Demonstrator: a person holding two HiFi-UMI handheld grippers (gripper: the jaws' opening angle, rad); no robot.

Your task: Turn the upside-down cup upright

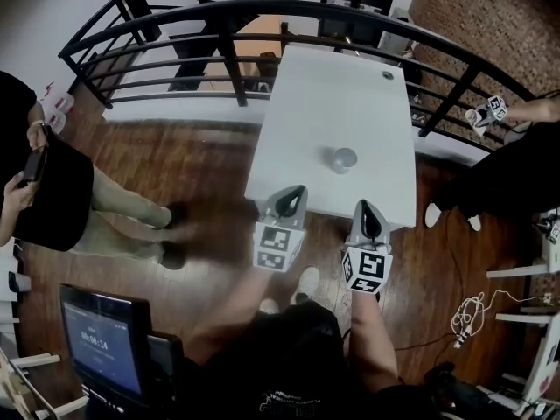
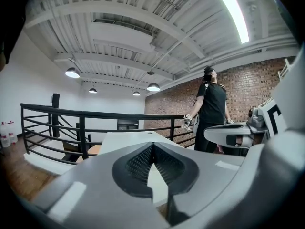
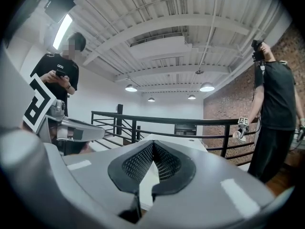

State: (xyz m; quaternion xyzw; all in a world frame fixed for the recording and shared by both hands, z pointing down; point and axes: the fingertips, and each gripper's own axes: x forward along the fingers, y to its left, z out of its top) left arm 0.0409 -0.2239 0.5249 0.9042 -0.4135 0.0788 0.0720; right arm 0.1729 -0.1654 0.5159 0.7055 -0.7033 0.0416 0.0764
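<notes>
Grey jaws closed on nothing, both grippers short of the cup.

I am holding my left gripper (image 1: 296,191) and my right gripper (image 1: 364,205) side by side at the near edge of the white table (image 1: 315,86), both pointing across it. In each gripper view the dark ribbed pads (image 2: 135,165) are pressing together at their tips, and nothing is sitting between them. Ahead of them the grey cup (image 1: 343,159) is standing alone on the table, apart from both grippers; I cannot tell which end is up. Beyond the table a black railing (image 1: 262,11) is curving around. One person (image 1: 52,191) is standing at the left on the wooden floor (image 1: 175,156) with a phone (image 1: 33,164), and another person (image 1: 516,160) at the right is holding a marked gripper (image 1: 494,109).
</notes>
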